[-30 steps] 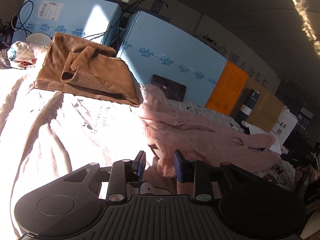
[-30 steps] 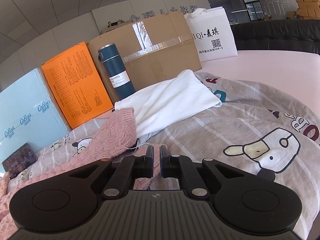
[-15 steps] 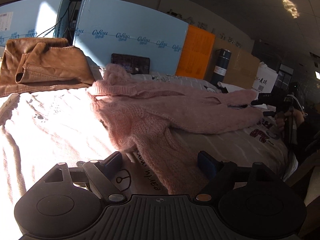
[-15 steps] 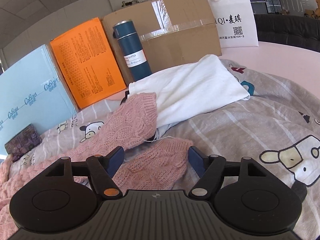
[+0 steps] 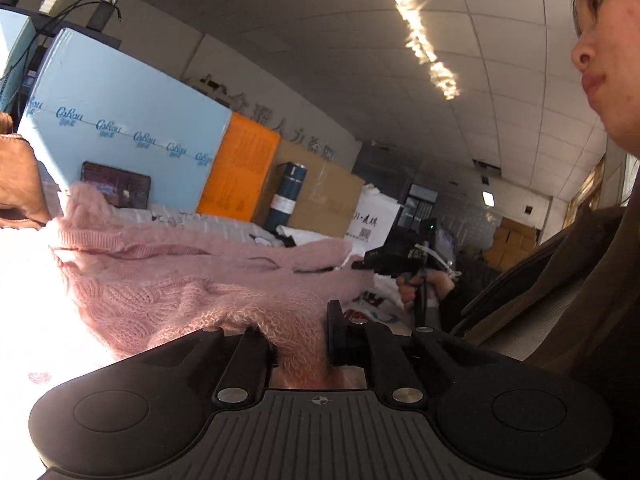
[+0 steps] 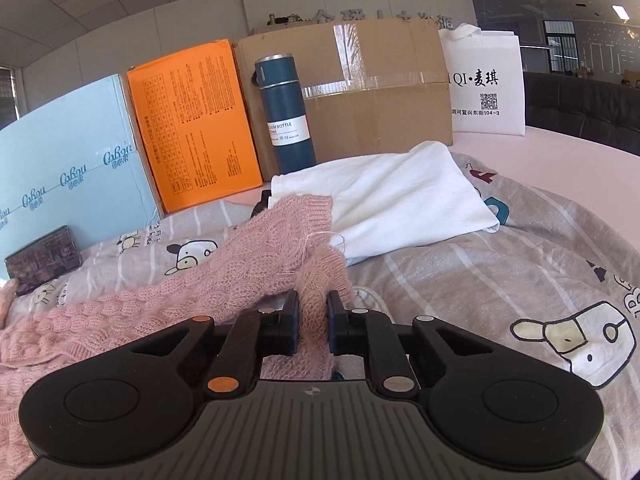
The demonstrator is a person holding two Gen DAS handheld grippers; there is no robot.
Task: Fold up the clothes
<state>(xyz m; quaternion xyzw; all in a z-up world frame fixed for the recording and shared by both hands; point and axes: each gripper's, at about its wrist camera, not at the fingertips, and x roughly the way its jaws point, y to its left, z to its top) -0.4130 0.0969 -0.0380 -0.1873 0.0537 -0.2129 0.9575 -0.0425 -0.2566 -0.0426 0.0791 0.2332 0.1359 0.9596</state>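
A pink knitted sweater [image 5: 168,280] lies across the bed on a cartoon-print sheet [image 6: 500,280]. My left gripper [image 5: 300,340] is shut on a bunch of its knit and holds it raised. My right gripper [image 6: 313,322] is shut on the sweater's cuff end [image 6: 316,272], low over the sheet. The right gripper also shows in the left wrist view [image 5: 400,258], held at the sweater's far end. A white folded garment [image 6: 392,204] lies just behind the cuff.
Blue box [image 6: 68,168], orange box [image 6: 196,128], cardboard box [image 6: 360,92], a teal bottle [image 6: 286,116] and a white bag [image 6: 486,80] line the back. A brown garment [image 5: 16,176] lies at far left. A dark phone [image 6: 40,260] leans on the blue box.
Both grippers were open around the sweater half a second ago and have closed on it. The left gripper has lifted and tilted up.
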